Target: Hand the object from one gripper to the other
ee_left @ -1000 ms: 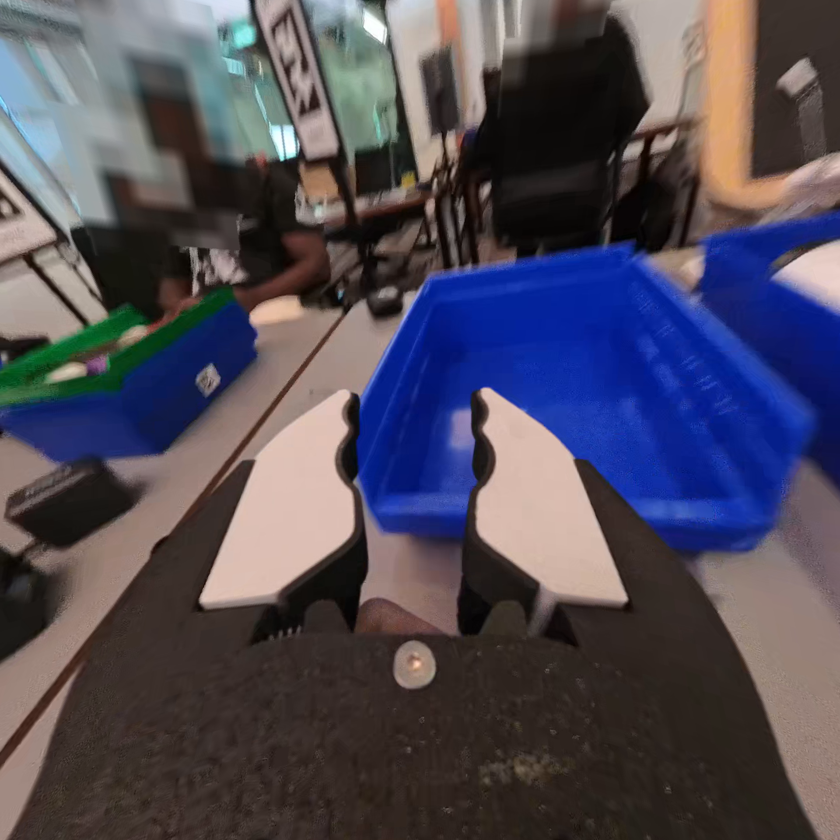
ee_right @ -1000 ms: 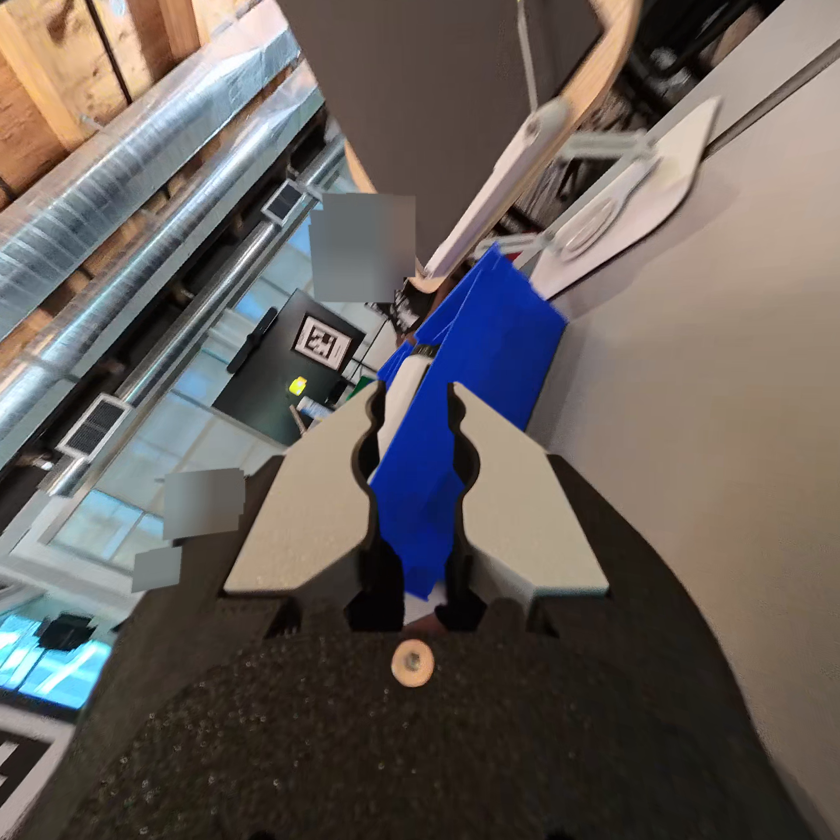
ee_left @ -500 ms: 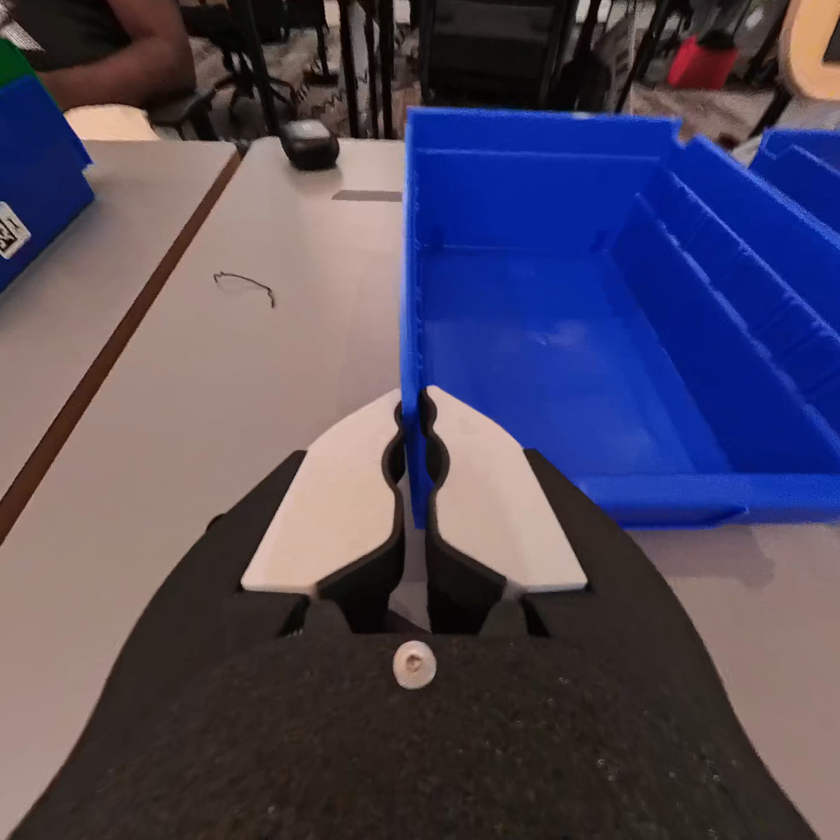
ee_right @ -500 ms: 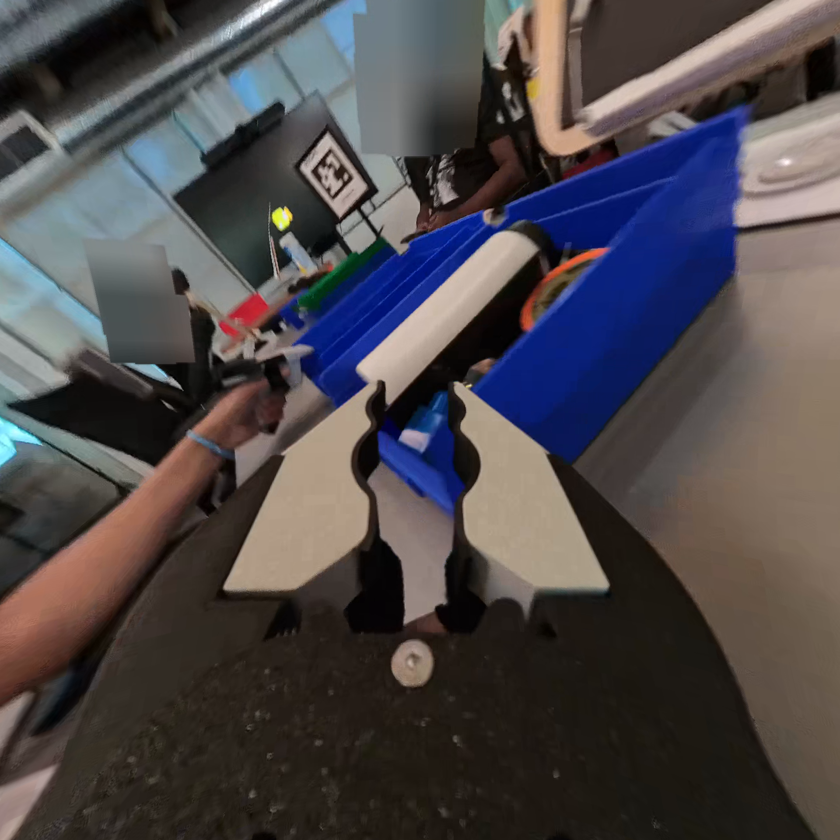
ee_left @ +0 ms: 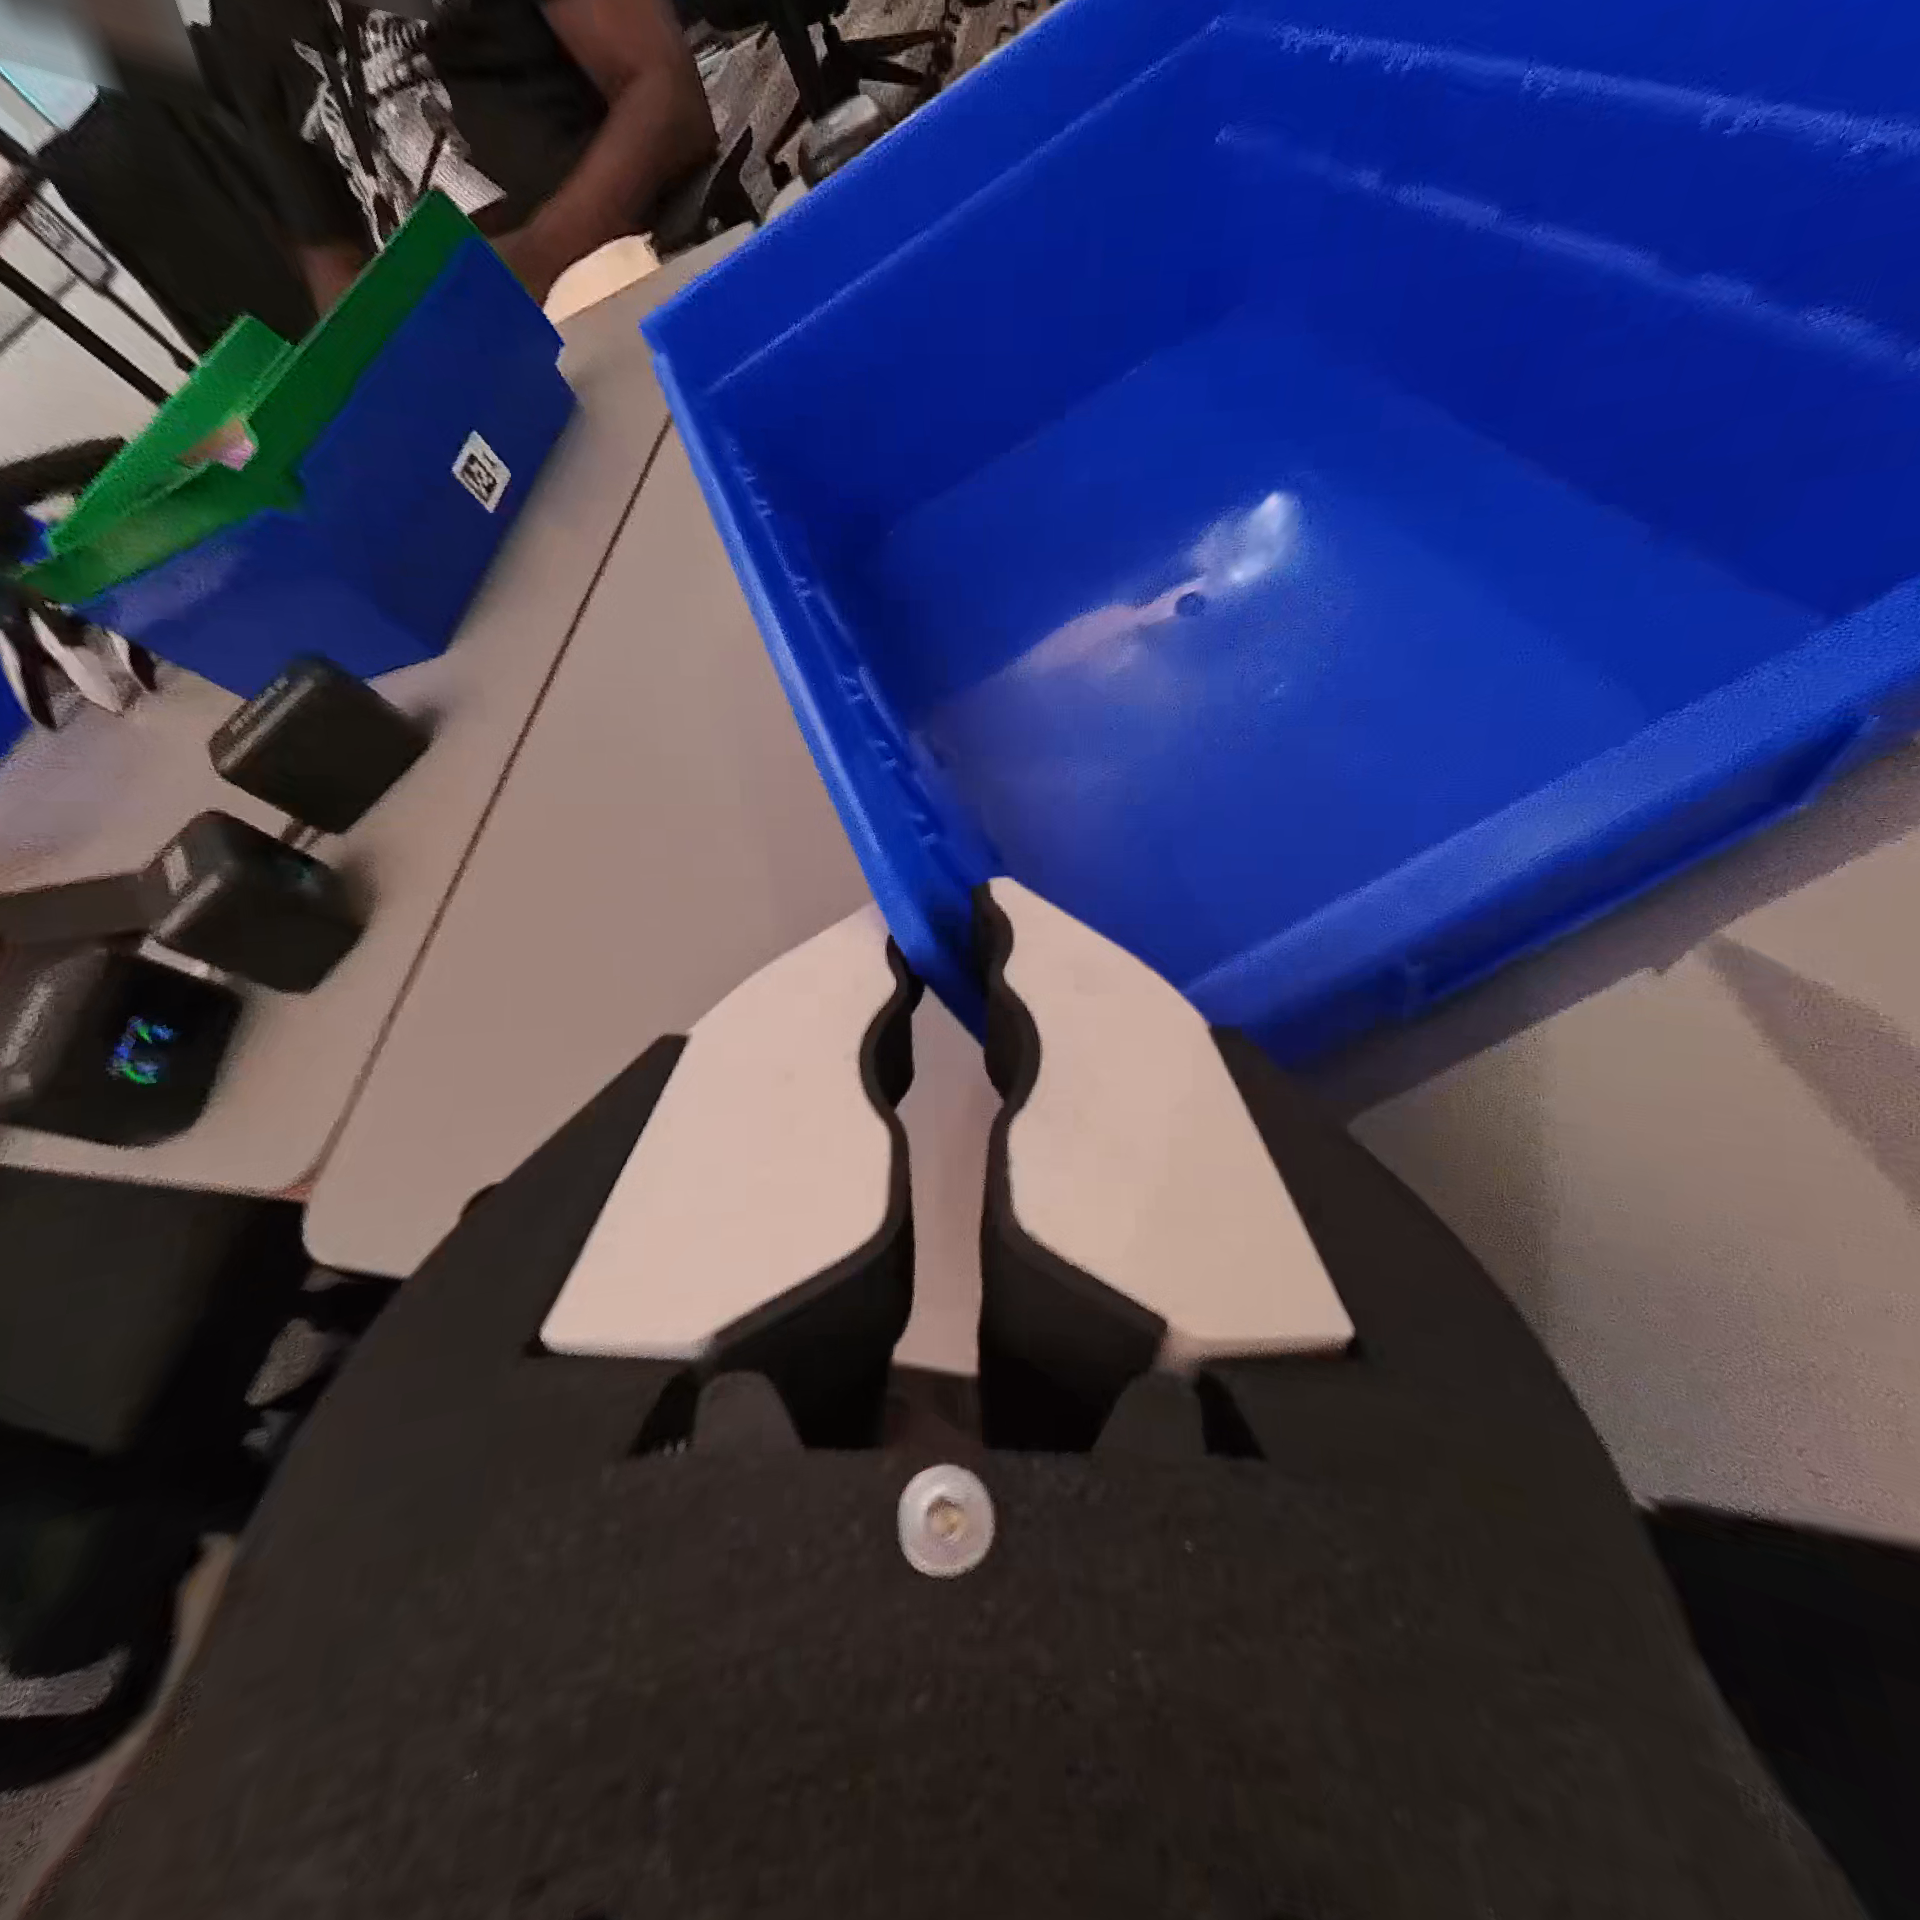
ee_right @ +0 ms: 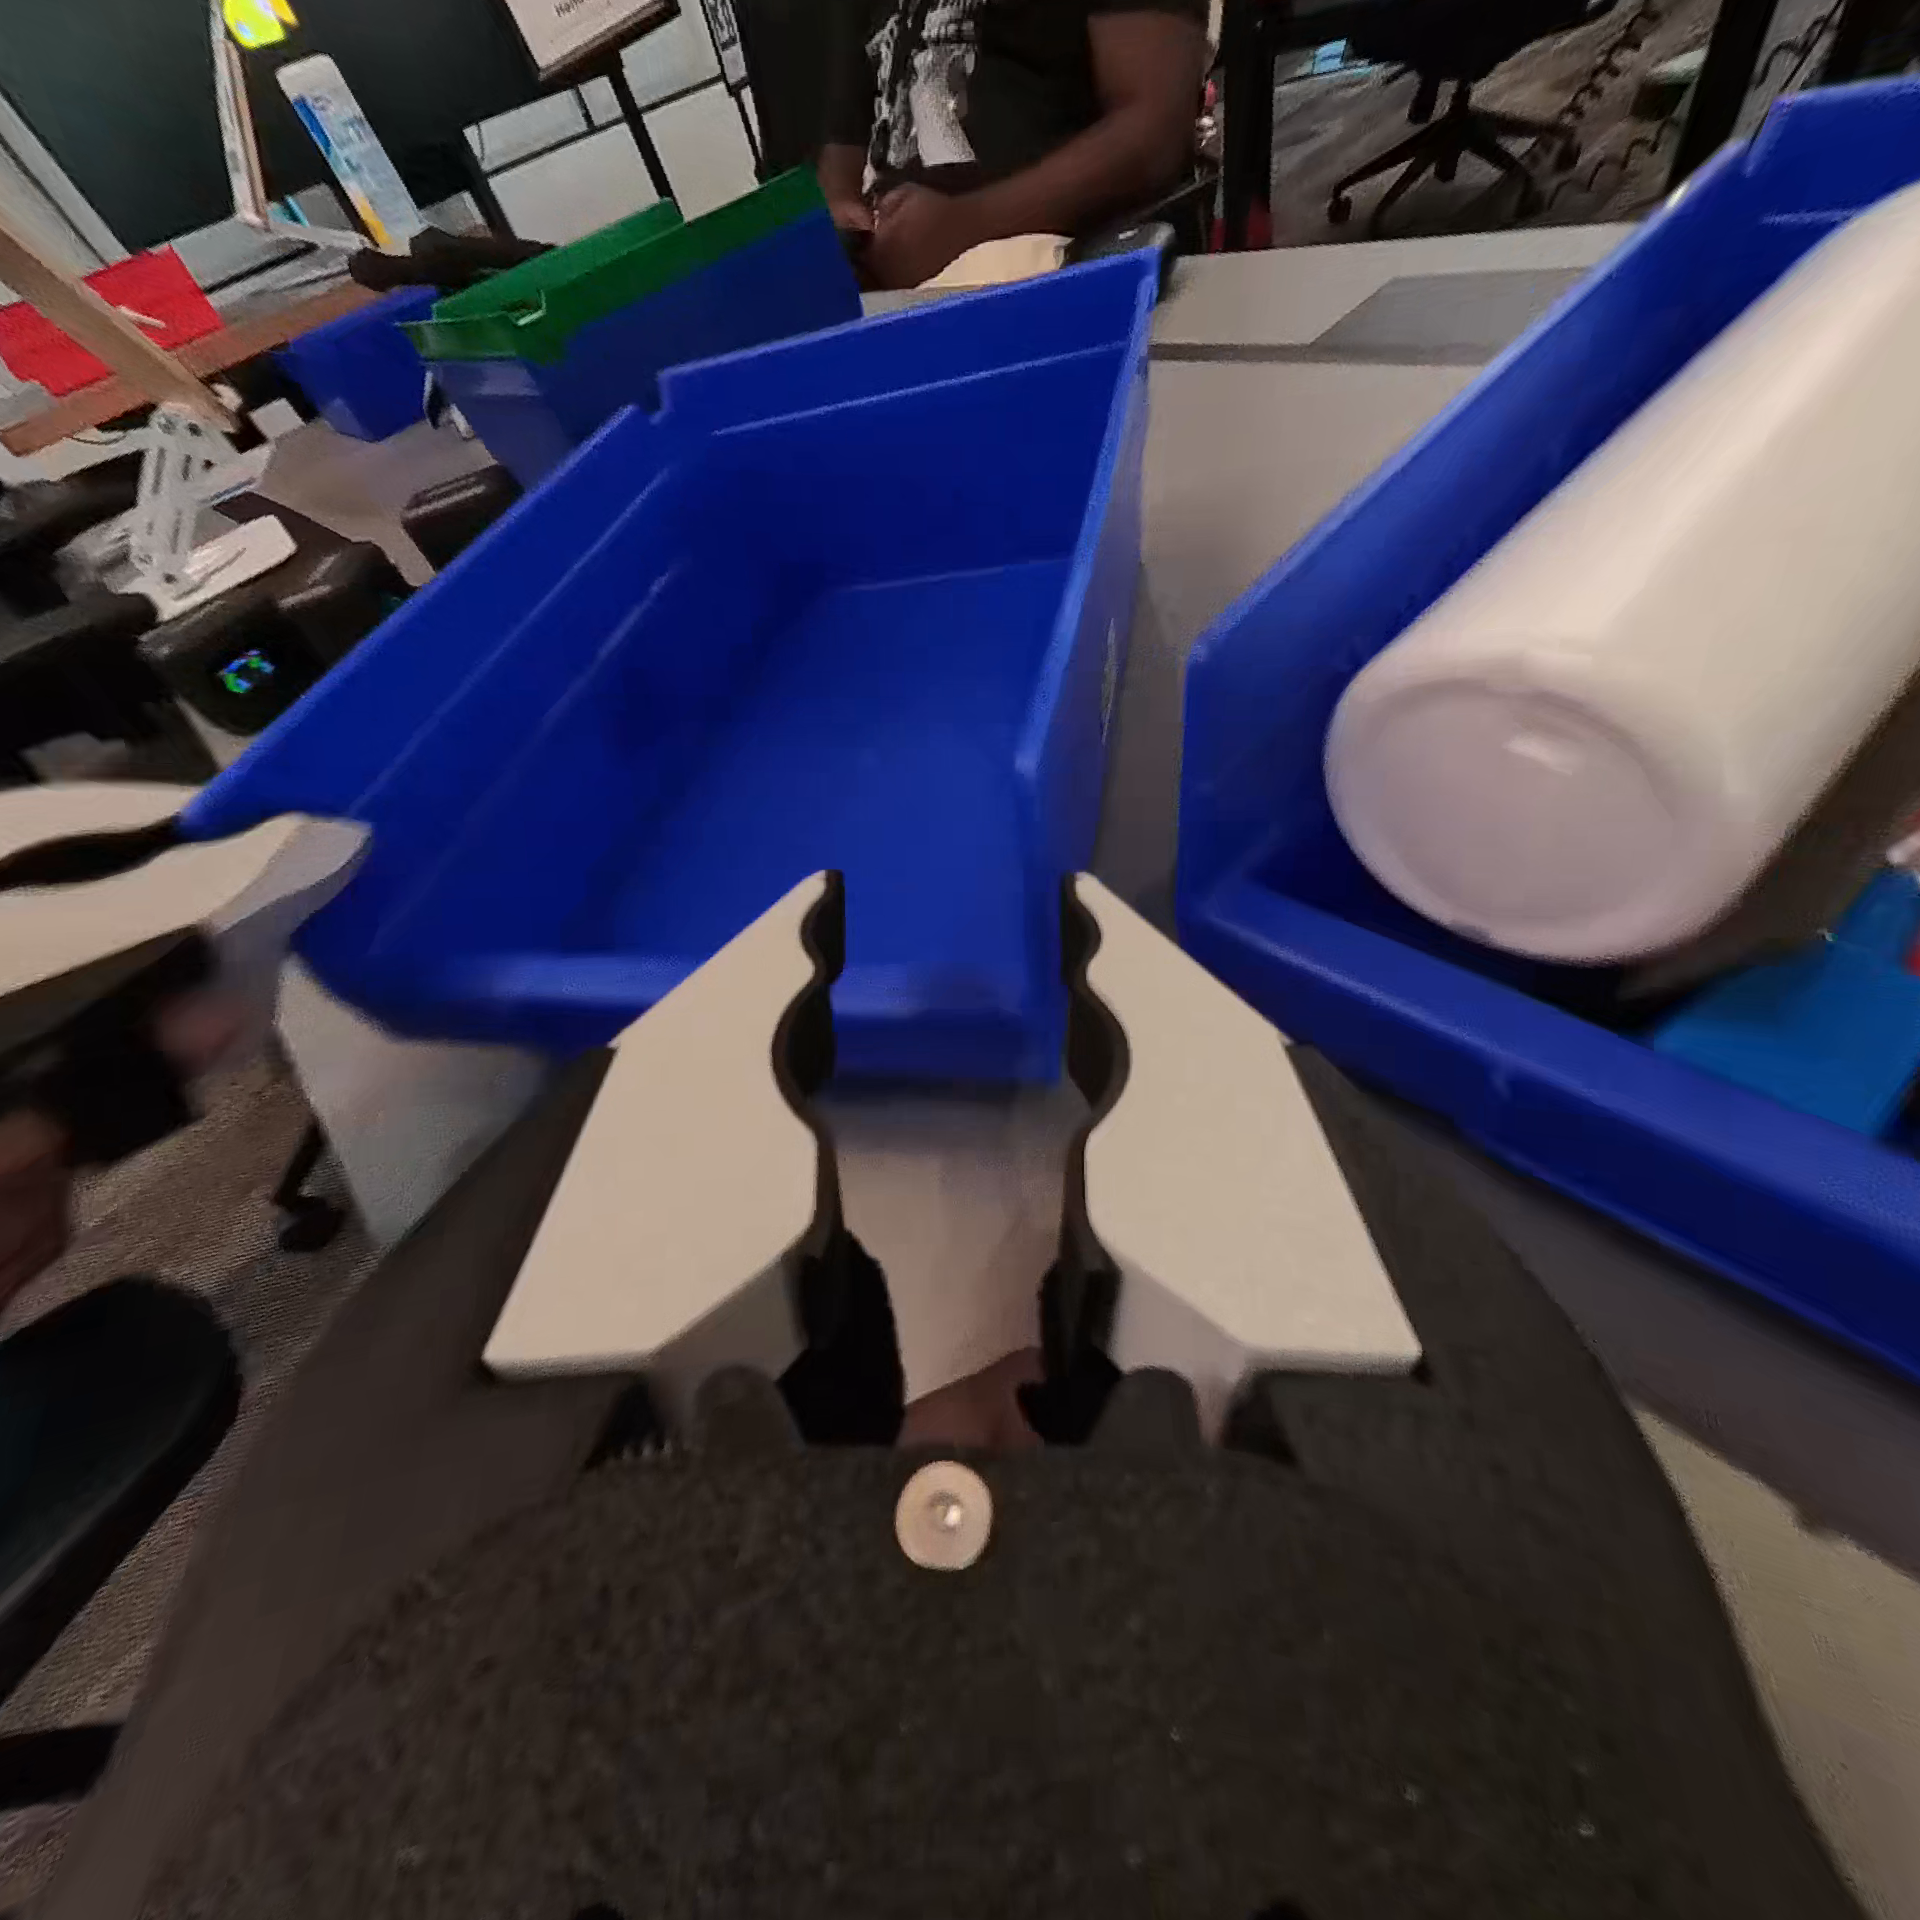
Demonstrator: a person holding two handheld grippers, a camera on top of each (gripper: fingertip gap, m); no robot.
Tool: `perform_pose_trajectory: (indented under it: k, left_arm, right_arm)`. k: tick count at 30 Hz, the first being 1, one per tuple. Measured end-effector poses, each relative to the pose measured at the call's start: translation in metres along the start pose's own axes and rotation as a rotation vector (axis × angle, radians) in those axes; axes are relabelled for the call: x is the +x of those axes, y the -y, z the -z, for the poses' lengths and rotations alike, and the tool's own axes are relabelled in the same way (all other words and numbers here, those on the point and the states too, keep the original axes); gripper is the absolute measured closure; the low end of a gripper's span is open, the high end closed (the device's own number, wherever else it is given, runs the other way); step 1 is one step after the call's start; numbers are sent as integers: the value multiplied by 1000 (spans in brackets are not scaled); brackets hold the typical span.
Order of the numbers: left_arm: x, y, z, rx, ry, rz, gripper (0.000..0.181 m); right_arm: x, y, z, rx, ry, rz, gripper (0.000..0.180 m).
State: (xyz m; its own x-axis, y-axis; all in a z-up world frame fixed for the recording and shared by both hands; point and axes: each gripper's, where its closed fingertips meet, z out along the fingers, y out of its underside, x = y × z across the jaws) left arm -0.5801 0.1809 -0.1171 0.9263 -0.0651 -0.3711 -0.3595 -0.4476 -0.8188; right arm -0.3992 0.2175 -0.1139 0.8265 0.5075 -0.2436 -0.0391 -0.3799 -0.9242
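Observation:
An empty blue bin stands on the grey table and looks tilted in the left wrist view. My left gripper is shut on the bin's near-left corner wall. In the right wrist view the same bin lies straight ahead. My right gripper is open, its fingertips on either side of the bin's near-right corner and not clamping it. The left gripper shows at that view's left edge, on the bin's other near corner.
A second blue bin on the right holds a white cylinder. A green-rimmed blue bin and black devices sit on the left. A person sits beyond the table. The table's near edge is close below the grippers. The grippers' ends are close to 20 cm from one another.
My left gripper went from open to shut on the bin's corner wall, and the bin now looks tilted. My right gripper swung down from pointing upward to the bin's near-right corner.

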Motion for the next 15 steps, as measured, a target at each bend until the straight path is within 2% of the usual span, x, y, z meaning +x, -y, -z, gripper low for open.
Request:
perform_pose_trajectory:
  k: [1,3,7,10,12,15]
  left_arm:
    - [4,-1,6,7,-16,29,173]
    - [5,-3,11,5,-13,17,173]
    - [5,9,30,66,35,5,173]
    - [17,42,54,153,126,-57,174]
    - [27,63,66,213,178,-123,173]
    - [33,108,93,336,252,-191,173]
  right_arm:
    - [2,1,-9,2,-33,34,141]
    - [19,3,-16,-3,-184,137,176]
    - [14,14,-10,53,-163,152,177]
    - [24,46,6,152,-192,116,176]
    - [33,71,16,229,-127,44,177]
    - [39,105,38,287,-80,62,177]
